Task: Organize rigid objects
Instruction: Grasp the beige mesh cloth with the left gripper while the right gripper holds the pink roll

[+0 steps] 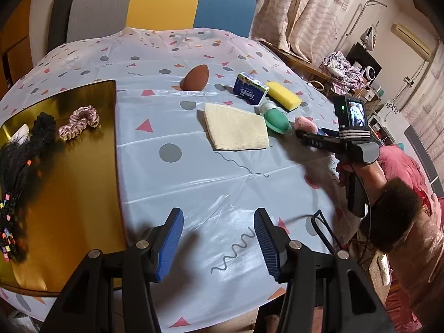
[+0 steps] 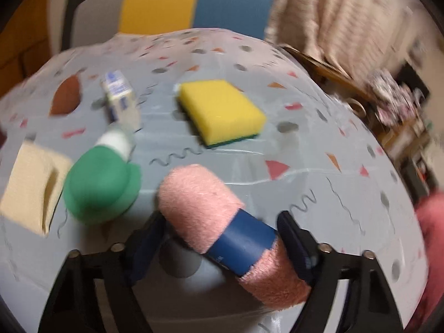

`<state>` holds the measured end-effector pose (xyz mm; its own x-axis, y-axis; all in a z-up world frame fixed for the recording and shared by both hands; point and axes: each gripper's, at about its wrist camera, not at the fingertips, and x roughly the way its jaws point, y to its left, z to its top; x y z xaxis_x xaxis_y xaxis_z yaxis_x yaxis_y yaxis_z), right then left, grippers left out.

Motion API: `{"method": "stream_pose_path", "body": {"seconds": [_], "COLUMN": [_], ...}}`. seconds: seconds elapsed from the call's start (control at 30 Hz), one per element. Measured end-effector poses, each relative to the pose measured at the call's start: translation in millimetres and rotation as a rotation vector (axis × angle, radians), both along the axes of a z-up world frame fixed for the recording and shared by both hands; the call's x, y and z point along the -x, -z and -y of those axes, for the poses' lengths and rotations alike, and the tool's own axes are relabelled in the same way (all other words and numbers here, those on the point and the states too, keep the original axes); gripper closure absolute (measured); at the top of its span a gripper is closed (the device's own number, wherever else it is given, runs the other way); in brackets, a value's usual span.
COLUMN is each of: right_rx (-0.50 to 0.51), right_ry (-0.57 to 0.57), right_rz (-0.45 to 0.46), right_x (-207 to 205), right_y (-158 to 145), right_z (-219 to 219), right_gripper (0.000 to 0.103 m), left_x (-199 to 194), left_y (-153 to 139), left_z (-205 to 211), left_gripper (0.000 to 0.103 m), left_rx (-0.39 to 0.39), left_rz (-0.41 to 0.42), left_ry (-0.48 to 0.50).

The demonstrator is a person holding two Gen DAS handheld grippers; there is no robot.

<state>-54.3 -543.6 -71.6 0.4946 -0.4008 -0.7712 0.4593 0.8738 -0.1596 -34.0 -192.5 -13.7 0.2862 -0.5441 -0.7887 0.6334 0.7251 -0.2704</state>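
Note:
My right gripper [image 2: 222, 238] is shut on a pink fuzzy roll with a blue band [image 2: 222, 216] and holds it above the table; the view is blurred. The roll [image 1: 305, 124] and the right gripper [image 1: 316, 136] also show in the left wrist view, at the right. My left gripper [image 1: 219, 238] is open and empty over the near part of the patterned tablecloth [image 1: 222, 183]. On the cloth lie a yellow sponge [image 2: 219, 111], a green and white brush [image 2: 102, 183], a tissue pack [image 2: 119, 97], a cream cloth [image 1: 236, 127] and a brown egg-shaped object [image 1: 195, 77].
A gold tray [image 1: 83, 166] at the left holds a pink scrunchie [image 1: 80, 120] and black hair pieces [image 1: 25, 161]. A chair [image 1: 163, 2] stands behind the table. The person's arm [image 1: 394, 199] is at the right edge.

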Motion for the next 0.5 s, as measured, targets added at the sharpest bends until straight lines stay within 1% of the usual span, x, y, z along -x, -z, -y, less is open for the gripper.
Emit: {"method": "stream_pose_path", "body": {"seconds": [0.03,0.1,0.17,0.23,0.3,0.33,0.37,0.4,0.43,0.47,0.5], "right_rx": [-0.005,-0.008,-0.043,-0.098,-0.147,-0.191,-0.229,-0.252,-0.267,-0.273,-0.283], "right_ry": [0.02,0.063,0.088,0.115,0.133,0.134,0.138,0.144,0.155,0.162,0.167], "right_rz": [0.011,0.031,0.076,0.15,0.247,0.304,0.348,0.377,0.401,0.41,0.419], "right_x": [1.4,6.6,13.3,24.9,40.4,48.1,54.5,57.3,60.6,59.6,59.9], "right_y": [-1.6,-6.6,-10.6,-13.7,-15.4,-15.2,-15.1,-14.8,-14.0,-13.4,-11.7], "right_z": [0.1,-1.9,-2.4,-3.5,-6.1,-6.7,-6.6,-6.7,-6.8,-5.9,-5.1], "right_gripper": [0.038,0.05,0.05,0.051,0.051,0.05,0.05,0.05,0.05,0.05,0.05], "left_x": [-0.2,-1.9,-3.7,-5.2,-7.8,-10.3,-12.3,-15.7,-20.0,-23.4,-27.0], "left_y": [1.1,4.6,7.3,8.2,7.9,7.4,7.2,6.8,6.7,6.9,7.5], "left_z": [1.2,7.1,15.8,25.8,39.3,46.9,51.0,58.2,66.1,71.7,78.3], "left_gripper": [0.049,0.049,0.049,0.049,0.048,0.044,0.037,0.033,0.026,0.023,0.022], "left_rx": [-0.002,-0.01,-0.014,-0.022,-0.028,-0.029,-0.032,-0.037,-0.04,-0.039,-0.04], "left_rz": [-0.002,-0.016,-0.033,-0.038,-0.038,-0.032,-0.025,-0.013,-0.005,0.0,0.003], "left_ry": [0.002,0.009,0.018,0.027,0.039,0.039,0.036,0.028,0.022,0.021,0.019]}}
